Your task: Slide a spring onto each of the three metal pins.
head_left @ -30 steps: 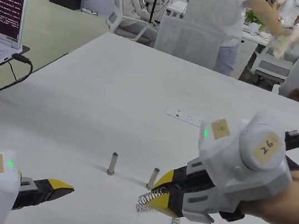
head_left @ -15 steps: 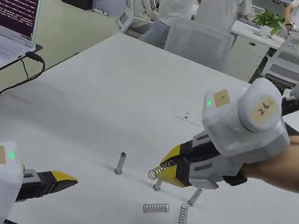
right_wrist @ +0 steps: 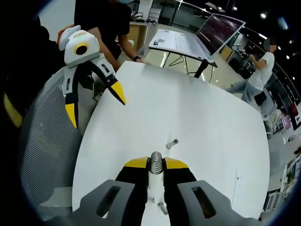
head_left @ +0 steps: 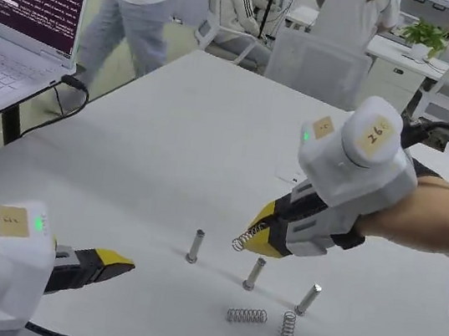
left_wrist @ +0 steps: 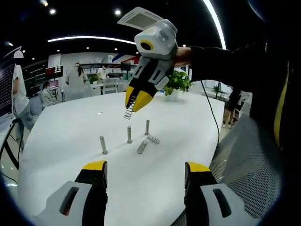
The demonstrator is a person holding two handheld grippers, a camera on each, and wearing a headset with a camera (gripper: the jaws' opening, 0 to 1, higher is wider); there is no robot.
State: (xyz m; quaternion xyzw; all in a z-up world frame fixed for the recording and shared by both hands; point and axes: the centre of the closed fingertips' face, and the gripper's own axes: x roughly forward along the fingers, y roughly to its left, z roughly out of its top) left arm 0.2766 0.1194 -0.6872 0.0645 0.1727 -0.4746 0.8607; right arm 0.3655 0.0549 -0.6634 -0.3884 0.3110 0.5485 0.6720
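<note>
Change: right gripper (head_left: 258, 234) has come up off the tabletop (head_left: 169, 143) since a second ago and is now hanging above the pins with its spring. The person in the background has walked over to the upper left.
Right gripper: fingers are clamping one end of the held spring (head_left: 242, 239). The rest of the coil is sticking out past the yellow tips, toward the left of the head view.
Held spring: hovering clear of the tabletop, above and between the left pin (head_left: 194, 245) and the middle pin (head_left: 254, 273), touching neither. In the right gripper view it is showing end-on between the fingers at lower centre.
Pins: three are standing upright in a row across the lower middle of the head view, with the right pin (head_left: 307, 299) at the far end. All three are bare.
Loose springs: two are lying flat on the tabletop just below the pins. The first loose spring (head_left: 246, 315) is lying sideways under the middle pin. The second loose spring (head_left: 287, 330) is running up-down below the right pin. They are lying near each other.
Left gripper (left_wrist: 146, 165): fingers are spread wide and holding nothing. It is hovering at the lower left of the head view, well apart from the pins.
Background: laptop (head_left: 29, 4) is sitting at the upper left with a cable (head_left: 72, 86) trailing from it. People are standing among desks along the top.
</note>
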